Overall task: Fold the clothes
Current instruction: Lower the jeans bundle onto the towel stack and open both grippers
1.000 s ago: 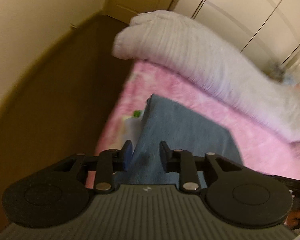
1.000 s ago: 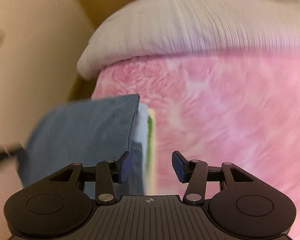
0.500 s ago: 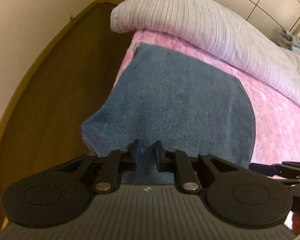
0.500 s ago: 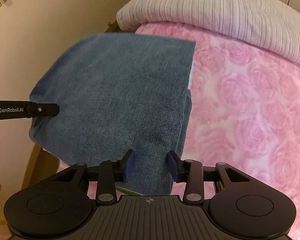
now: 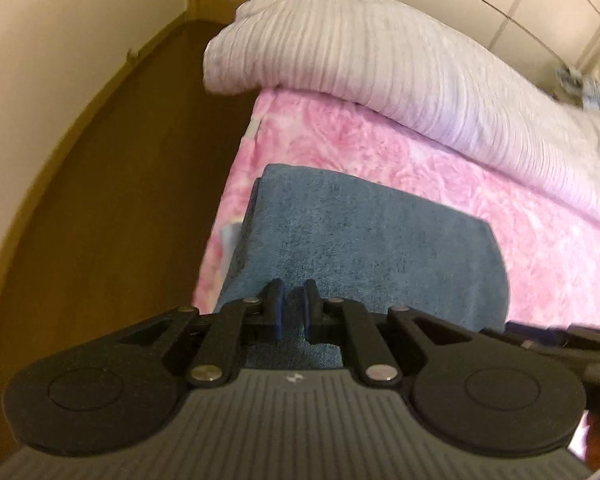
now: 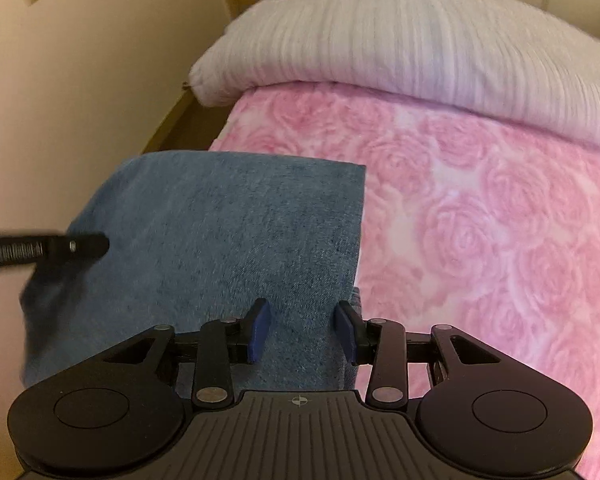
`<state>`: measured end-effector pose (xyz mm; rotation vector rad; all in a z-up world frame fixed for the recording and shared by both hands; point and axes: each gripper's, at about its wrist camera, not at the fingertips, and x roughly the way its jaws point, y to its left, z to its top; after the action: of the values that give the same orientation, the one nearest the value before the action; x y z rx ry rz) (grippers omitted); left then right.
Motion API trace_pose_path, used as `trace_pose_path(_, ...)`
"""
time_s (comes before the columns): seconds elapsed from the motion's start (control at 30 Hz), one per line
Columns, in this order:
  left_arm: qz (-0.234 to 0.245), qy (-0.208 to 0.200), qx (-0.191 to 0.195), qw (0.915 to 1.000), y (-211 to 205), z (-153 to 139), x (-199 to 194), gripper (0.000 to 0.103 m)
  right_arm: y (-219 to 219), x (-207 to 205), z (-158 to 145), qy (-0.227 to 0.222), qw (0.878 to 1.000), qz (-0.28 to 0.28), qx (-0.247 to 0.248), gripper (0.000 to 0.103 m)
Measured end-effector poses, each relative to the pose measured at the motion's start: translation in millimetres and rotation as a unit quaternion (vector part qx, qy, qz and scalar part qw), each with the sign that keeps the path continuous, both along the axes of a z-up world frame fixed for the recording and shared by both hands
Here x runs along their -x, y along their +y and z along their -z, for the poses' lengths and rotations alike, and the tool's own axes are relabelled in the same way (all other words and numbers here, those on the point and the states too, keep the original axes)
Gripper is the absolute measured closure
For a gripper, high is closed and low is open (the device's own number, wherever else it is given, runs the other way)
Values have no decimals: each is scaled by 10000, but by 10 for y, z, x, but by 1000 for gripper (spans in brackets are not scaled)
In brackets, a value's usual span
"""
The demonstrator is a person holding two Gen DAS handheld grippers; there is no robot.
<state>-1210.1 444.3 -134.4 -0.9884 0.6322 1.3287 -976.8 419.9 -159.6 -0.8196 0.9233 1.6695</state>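
Folded blue denim garment (image 5: 360,240) at lower centre of the left wrist frame, on pink rose-patterned blanket (image 5: 420,160); white ribbed duvet (image 5: 400,68) behind, toward upper right; dark wooden floor (image 5: 120,200) at left.

One line of small white letters is showing on the black finger of the left gripper (image 6: 44,249), at the left edge of the right wrist view; the letters are looking too blurred to read for sure; a tiny round cross sign is sitting on the ridged body of the right gripper (image 6: 302,330); a tiny white mark is sitting on the left gripper's body in its own view, too small to make out.
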Motion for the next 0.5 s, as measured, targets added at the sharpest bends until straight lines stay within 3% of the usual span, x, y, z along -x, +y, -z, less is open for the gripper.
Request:
trace_pose_path(0.1, 62, 191, -34, 9998, 43, -68, -29, 98, 93, -87, -124, 169, 9997, 151, 112, 63)
trace_pose_path(0.2, 203, 254, -207, 9993, 187, -112, -113, 98, 175, -105, -281, 216, 9986, 403, -275, 63)
trace_pose_path(0.4, 368, 513, -77, 9980, 468, 132, -281, 98, 376, -3, 11, -122, 9986, 499, 110, 63)
trace_pose_path(0.5, 398, 726, -2, 9966, 474, 81, -337, 98, 410, -15, -50, -112, 9986, 466, 223, 63)
